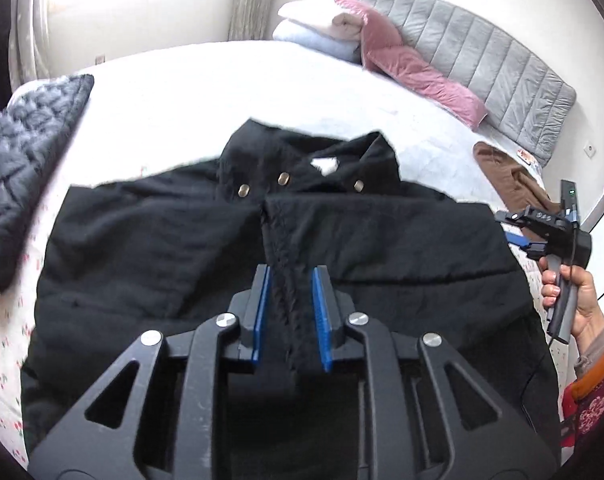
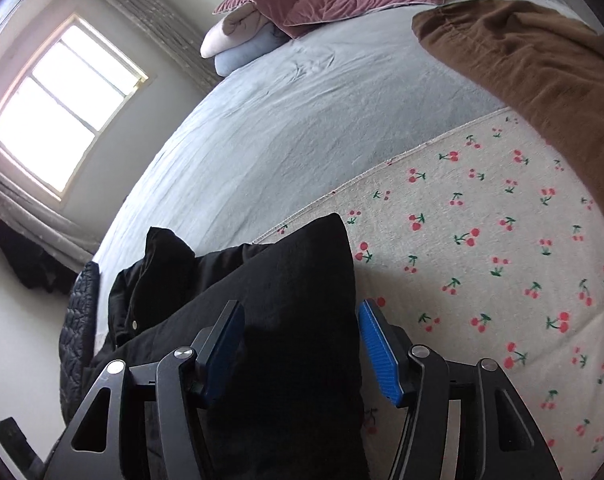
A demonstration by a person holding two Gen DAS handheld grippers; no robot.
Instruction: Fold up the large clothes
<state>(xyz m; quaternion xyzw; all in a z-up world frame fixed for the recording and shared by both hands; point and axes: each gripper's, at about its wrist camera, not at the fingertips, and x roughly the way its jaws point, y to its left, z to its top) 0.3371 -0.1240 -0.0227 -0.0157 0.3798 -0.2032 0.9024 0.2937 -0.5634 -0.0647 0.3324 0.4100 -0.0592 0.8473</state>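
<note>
Black coat (image 1: 150, 248) lies spread front-up on the bed (image 1: 206, 80), collar toward the headboard, three brass snaps showing at the neck. Left gripper (image 1: 290, 280) sits over the coat's midline; its blue pads (image 1: 262, 304) stand narrow, closed on a raised strip of black fabric, the coat's front edge, which runs between them up toward the collar. Right gripper (image 2: 302, 336) is at the coat's right edge, near a corner of the folded coat (image 2: 286, 288) that rises between its fingers; jaws are set wide, the left pad against or just beside the cloth, the right pad (image 2: 378, 352) clear of it over the cherry-print sheet (image 2: 482, 240). Whether the left pad actually presses the fabric, cannot tell. In the left wrist view the right gripper (image 1: 518, 224) appears at the coat's far right side, held in the person's hand (image 1: 570, 300). A pale blue-grey sheet (image 2: 286, 128) covers the bed beyond the cherry print. A brown garment (image 2: 522, 68) lies near the headboard side; a pink quilted garment (image 1: 414, 72) and a stack of folded pale clothes (image 1: 322, 28) sit against the grey padded headboard (image 1: 482, 52). A dark quilted garment (image 1: 18, 160) lies at the bed's left edge. Window (image 2: 62, 104) bright behind.
</note>
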